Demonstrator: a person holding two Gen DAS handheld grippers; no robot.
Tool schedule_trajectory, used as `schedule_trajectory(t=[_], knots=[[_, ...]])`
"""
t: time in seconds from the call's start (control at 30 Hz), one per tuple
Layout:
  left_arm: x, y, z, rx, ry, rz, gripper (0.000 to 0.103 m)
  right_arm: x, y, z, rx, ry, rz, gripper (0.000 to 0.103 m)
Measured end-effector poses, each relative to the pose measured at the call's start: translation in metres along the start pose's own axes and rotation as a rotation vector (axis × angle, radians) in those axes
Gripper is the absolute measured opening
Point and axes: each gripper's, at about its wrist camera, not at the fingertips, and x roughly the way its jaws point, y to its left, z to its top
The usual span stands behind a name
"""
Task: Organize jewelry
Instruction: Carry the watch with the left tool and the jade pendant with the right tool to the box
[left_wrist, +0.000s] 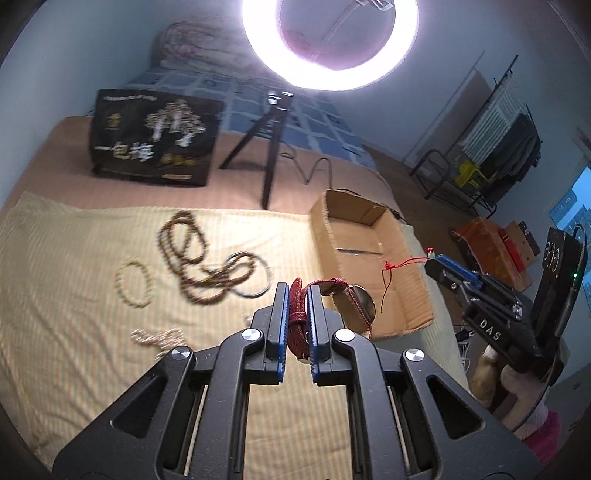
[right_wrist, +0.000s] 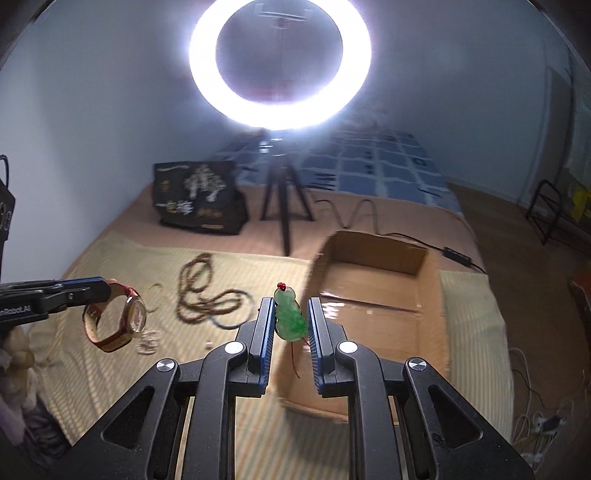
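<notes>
My left gripper (left_wrist: 297, 291) is shut on the red strap of a wristwatch (left_wrist: 345, 301), held above the yellow cloth near the cardboard box (left_wrist: 373, 266); the watch (right_wrist: 127, 319) also shows in the right wrist view. My right gripper (right_wrist: 290, 304) is shut on a green jade pendant (right_wrist: 290, 317) with a red cord, held beside the box (right_wrist: 373, 306). On the cloth lie a long brown bead necklace (left_wrist: 192, 254), a pale bead bracelet (left_wrist: 133, 277), a dark bangle (left_wrist: 255, 277) and a small pale chain (left_wrist: 157, 338).
A ring light on a black tripod (left_wrist: 271, 147) stands behind the cloth, with a black printed bag (left_wrist: 153, 138) to its left. A cable (right_wrist: 354, 214) runs behind the box. The bed edge drops off to the right.
</notes>
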Motion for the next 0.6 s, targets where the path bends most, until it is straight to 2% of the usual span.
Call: schedule_trajectory(t=[0.23, 0.6], knots=[[0.044, -0.039, 0.008, 0.048, 0.034, -0.034, 0.007, 0.007, -0.035, -0.003, 0.043, 0.018, -0.062, 0.016], [0.096, -0.072, 0.004, 0.079, 0.09, -0.073, 0.007, 0.032, -0.08, -0.009, 0.103, 0.058, -0.135, 0.016]])
